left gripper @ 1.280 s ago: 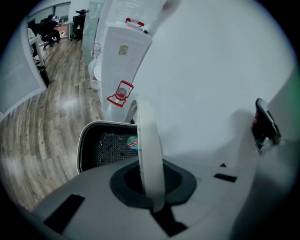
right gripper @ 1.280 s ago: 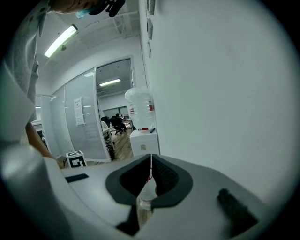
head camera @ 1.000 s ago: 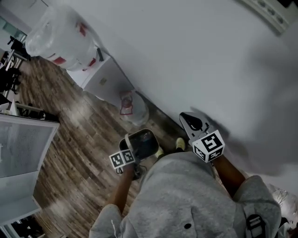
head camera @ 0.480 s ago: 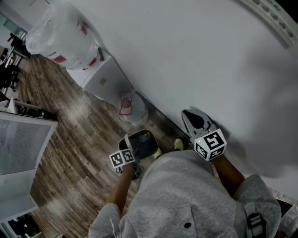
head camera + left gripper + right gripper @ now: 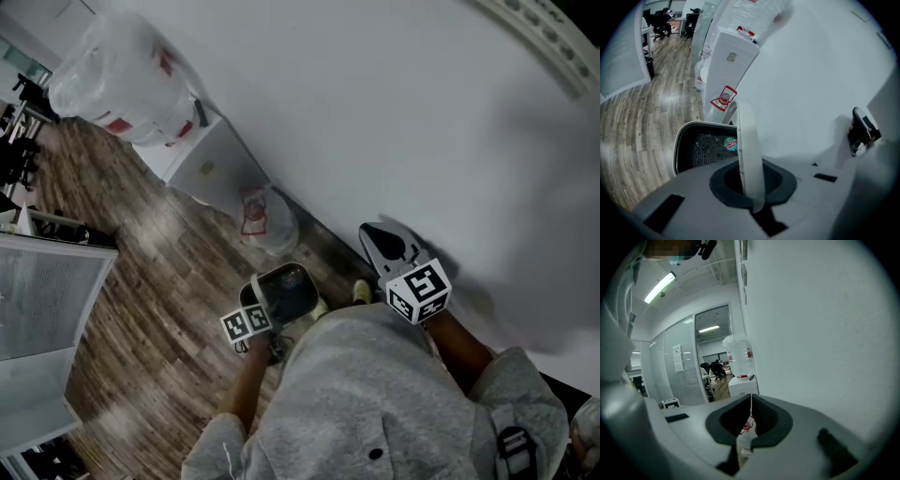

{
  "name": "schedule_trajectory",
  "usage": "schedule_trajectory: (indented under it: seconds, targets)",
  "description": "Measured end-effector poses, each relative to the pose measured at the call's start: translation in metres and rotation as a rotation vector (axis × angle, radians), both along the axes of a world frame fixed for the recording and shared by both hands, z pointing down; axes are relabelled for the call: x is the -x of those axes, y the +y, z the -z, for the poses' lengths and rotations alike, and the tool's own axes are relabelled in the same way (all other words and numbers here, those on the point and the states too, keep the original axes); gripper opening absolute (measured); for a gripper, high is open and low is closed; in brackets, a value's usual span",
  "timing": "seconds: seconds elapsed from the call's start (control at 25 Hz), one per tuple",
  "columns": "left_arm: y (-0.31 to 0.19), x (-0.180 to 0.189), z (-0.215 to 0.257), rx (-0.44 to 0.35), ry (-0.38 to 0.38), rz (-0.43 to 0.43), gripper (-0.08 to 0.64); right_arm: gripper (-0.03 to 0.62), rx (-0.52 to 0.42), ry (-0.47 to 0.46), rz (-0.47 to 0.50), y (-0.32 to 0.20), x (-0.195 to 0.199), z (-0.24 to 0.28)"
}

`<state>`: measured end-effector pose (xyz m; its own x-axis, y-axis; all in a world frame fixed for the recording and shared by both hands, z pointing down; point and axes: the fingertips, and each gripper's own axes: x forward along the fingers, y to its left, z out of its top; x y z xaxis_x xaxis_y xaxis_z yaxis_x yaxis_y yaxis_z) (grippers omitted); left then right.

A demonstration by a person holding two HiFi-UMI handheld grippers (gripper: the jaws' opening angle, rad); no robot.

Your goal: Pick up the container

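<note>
Left gripper [image 5: 255, 292], pointed steeply downward, is shown with jaws clamped on the rim of the container [image 5: 286, 289]. Right gripper [image 5: 373, 238], angled slightly below level, is shown closed and empty. Left forearm [image 5: 246, 384] and right forearm [image 5: 459, 347] are extended forward.

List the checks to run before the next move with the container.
1. Left hand-held gripper shut on the container rim: ok.
2. Container clear of the wooden floor: ok.
3. Right hand-held gripper shut, nothing between its jaws: ok.
4. Container apart from the water bottle standing on the floor: ok.
5. Container's dark inside empty: cannot tell.
</note>
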<state>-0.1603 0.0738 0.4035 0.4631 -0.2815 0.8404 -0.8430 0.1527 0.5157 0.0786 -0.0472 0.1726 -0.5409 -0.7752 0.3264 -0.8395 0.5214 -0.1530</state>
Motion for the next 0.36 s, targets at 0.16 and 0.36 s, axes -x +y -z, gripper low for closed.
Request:
schedule_trajectory:
  seconds: [0.16, 0.36]
  targets:
    - [-0.0005, -0.0007, 0.0011, -0.008, -0.002, -0.001, 0.015, 0.026, -0.008, 0.004, 0.009, 0.0019, 0.0026, 0.0021]
    - [0.0019, 0.0021, -0.001, -0.012, -0.006, 0.014, 0.015, 0.026, -0.017, 0.005, 0.024, 0.0057, 0.0046, 0.0027]
